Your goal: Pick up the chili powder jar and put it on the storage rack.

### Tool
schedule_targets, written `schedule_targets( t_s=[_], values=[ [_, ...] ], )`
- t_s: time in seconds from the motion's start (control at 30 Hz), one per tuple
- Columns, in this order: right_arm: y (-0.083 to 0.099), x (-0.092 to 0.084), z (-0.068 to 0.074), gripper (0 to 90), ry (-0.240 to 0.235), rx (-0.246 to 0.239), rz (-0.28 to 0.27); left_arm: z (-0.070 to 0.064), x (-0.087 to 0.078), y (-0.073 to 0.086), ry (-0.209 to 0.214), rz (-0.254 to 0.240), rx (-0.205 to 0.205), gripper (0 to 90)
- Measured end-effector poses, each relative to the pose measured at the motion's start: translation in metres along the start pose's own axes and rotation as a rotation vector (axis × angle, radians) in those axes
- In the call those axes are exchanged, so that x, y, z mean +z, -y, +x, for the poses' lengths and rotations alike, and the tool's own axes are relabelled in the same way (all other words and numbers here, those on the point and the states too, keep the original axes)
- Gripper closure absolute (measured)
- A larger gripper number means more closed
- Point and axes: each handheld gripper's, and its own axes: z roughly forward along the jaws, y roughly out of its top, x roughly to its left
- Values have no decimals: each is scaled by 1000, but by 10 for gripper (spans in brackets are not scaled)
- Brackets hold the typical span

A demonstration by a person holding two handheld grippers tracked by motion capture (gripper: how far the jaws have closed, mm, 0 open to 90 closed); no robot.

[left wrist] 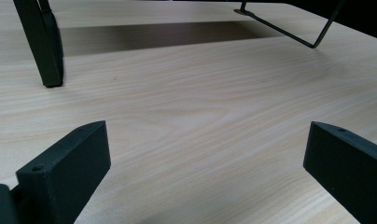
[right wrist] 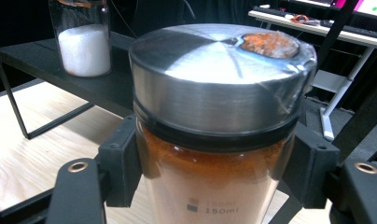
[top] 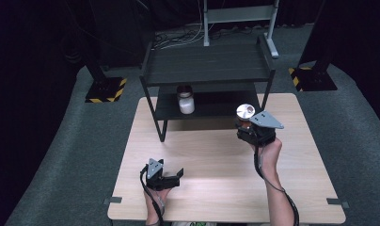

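High view first: we see the right tongs (top: 247, 126) raised above the far right part of the worktop (top: 216, 155), just in front of the black shelf rack (top: 209, 66), clamped on a spice jar (top: 245, 114) with a brushed metal lid. From the right gripper view we see the two jaws pressing on the glass wall of that jar (right wrist: 214, 182) just under the lid (right wrist: 219, 79), one on each side, with orange-brown powder filling it nearly to the top. A second jar of white powder (top: 186, 100) stands on the rack's lower shelf (top: 216, 106), well to the left of the held one. The left tongs (top: 171, 176) rest low near the front of the worktop with their jaws standing wide apart and nothing between them.

We judge the jar to be rigid, smooth and breakable: glass sides slip easily against hard pads, and a full load of powder gives it some weight. A grip just below the lid looks sensible to us, since the lid's overhang would catch on the jaws if the glass slid down. We would keep it upright and set it down gently on the shelf, clear of the white jar.
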Motion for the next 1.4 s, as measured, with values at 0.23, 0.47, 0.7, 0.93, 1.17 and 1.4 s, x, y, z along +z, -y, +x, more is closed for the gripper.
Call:
schedule_targets(
  t_s=[0.23,0.47,0.7,0.93,1.17,1.4],
  values=[
    [-2,4,0,306,0,2,2,0,0,0,1,0,1,6],
    [-4,7,0,306,3,8,-5,0,0,0,1,1,0,6],
    [-7,11,0,306,1,11,-5,1,0,0,3,-2,-3,6],
    [-9,14,-1,306,6,14,-8,1,0,1,5,-5,-3,6],
    [-10,18,-1,306,5,19,-10,1,-1,1,5,-6,-4,6],
    [-13,23,-1,306,5,25,-15,2,-1,2,7,-10,-9,6]
  ],
)
